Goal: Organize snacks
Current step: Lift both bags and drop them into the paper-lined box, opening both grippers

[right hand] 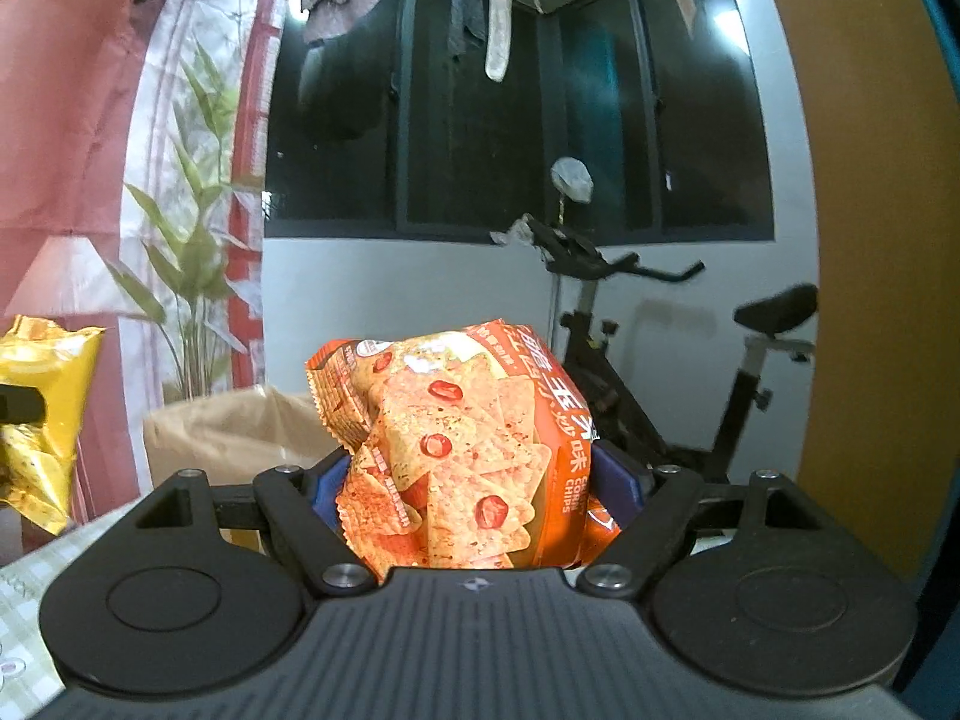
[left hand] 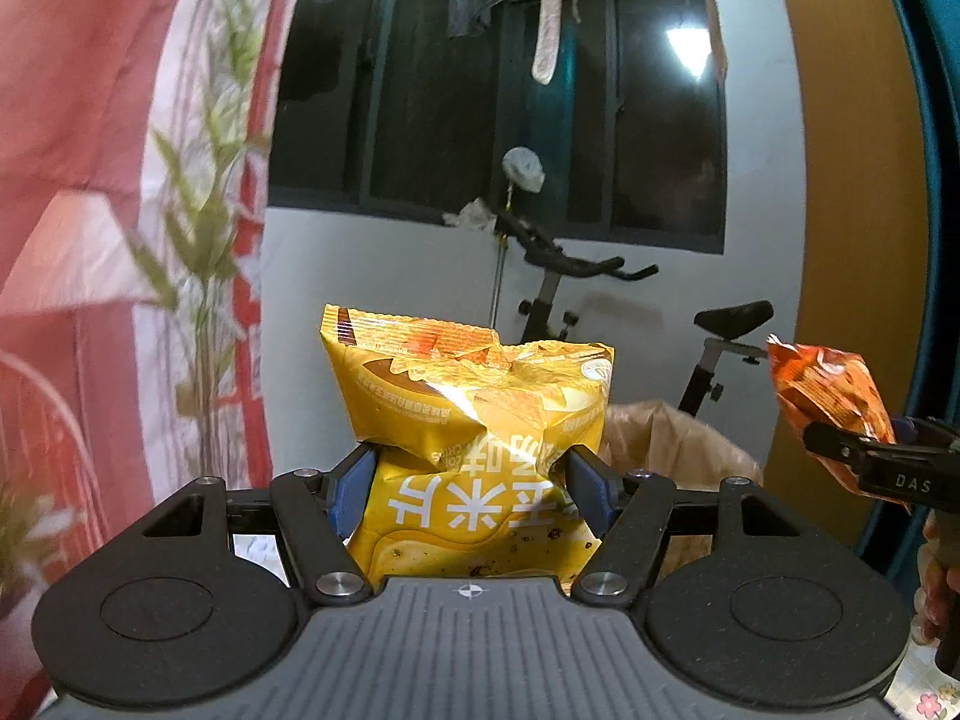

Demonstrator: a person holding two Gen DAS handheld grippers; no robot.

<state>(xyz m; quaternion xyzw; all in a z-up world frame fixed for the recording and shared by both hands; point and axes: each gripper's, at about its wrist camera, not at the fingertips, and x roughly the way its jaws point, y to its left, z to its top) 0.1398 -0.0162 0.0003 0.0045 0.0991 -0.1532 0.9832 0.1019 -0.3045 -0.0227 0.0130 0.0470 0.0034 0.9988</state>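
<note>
My left gripper (left hand: 468, 480) is shut on a yellow corn chips bag (left hand: 468, 402) and holds it up in the air; the blue pads pinch the bag's middle. My right gripper (right hand: 474, 480) is shut on an orange corn chips bag (right hand: 462, 438), also held in the air. In the left wrist view the orange bag (left hand: 828, 390) shows at the right edge in the right gripper. In the right wrist view the yellow bag (right hand: 42, 396) shows at the left edge.
A brown paper bag (right hand: 240, 438) stands open behind and below the grippers; it also shows in the left wrist view (left hand: 672, 438). An exercise bike (right hand: 630, 330) stands by the white wall. A plant (right hand: 192, 276) and red curtain are on the left. A patterned tablecloth (right hand: 24, 600) lies below.
</note>
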